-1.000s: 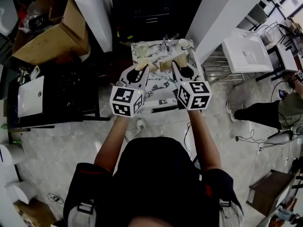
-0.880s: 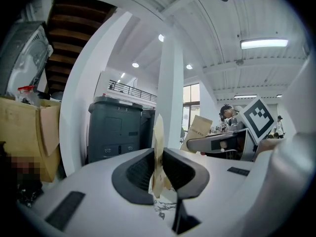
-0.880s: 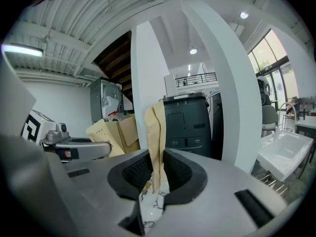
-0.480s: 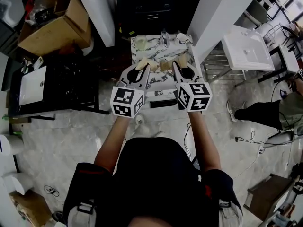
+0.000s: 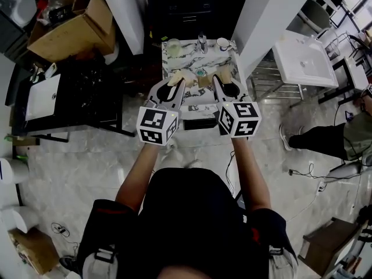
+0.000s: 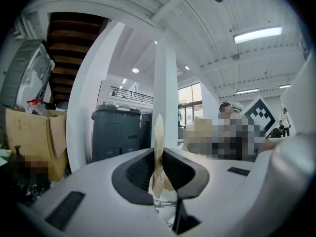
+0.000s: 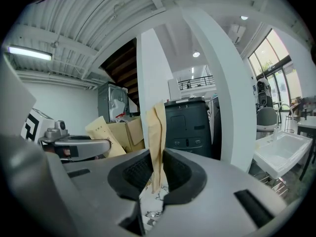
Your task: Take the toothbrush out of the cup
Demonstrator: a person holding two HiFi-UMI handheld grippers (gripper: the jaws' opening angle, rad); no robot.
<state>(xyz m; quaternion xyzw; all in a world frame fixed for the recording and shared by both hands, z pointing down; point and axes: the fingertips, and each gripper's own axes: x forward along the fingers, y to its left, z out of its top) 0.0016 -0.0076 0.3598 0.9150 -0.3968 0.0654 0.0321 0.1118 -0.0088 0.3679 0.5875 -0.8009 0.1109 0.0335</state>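
Note:
A small marble-patterned table [image 5: 189,60] stands ahead of me in the head view. At its far edge are a clear glass [image 5: 173,48], a slim upright item [image 5: 201,42] too small to name, and a white cup [image 5: 223,43]. I cannot make out the toothbrush. My left gripper [image 5: 179,78] and right gripper [image 5: 206,79] hover side by side over the table's middle, short of those items. A small teal thing [image 5: 200,72] shows between their tips. In each gripper view the tan pads [image 6: 158,147] [image 7: 158,142] meet with nothing between them.
An open cardboard box [image 5: 72,22] and a black rack [image 5: 87,97] are on the left. White pillars [image 5: 122,7] [image 5: 264,16] flank a dark cabinet [image 5: 186,4] behind the table. A white sink [image 5: 305,60] and another person's legs [image 5: 322,139] are on the right.
The table, box and floor have slid up the head view while both grippers kept their place in it. The tips now lie a little farther from the table's far edge.

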